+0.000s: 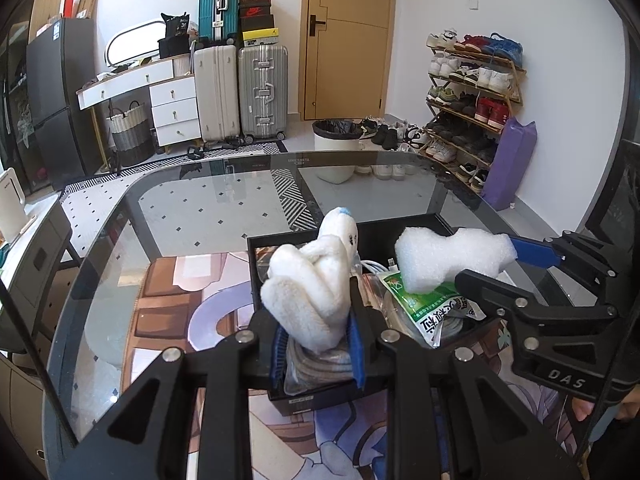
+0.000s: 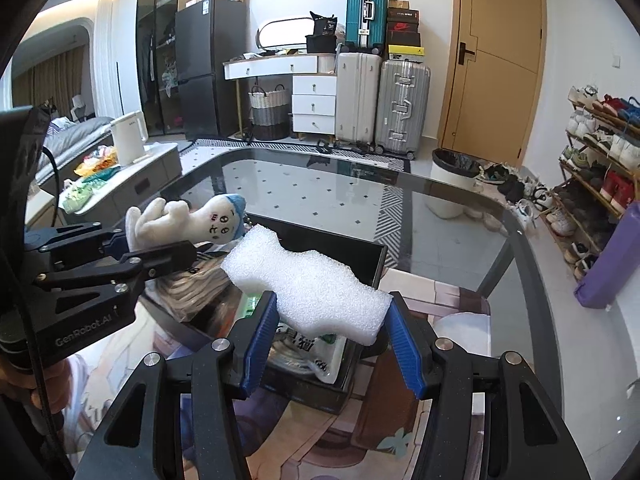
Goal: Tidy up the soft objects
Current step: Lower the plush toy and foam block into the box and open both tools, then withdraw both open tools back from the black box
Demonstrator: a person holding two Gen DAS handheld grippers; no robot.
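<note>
Left wrist view shows the left gripper (image 1: 318, 336) clenched on a white plush doll with a blue tuft (image 1: 310, 280), held over the black open box (image 1: 280, 242). Right gripper (image 2: 332, 338) grasps a wavy white foam block (image 2: 310, 286) above that box; this looks like the sorting step, and next each needs a spot to be set down.

A dark glass counter (image 1: 208, 208) with rounded corners carries the things. A printed cartoon mat (image 1: 168, 312) lies flat on its near part, and an open black box (image 1: 304, 398) rests on that mat. The far half of the glass shows the tiled floor (image 2: 304, 184) beneath.
</note>
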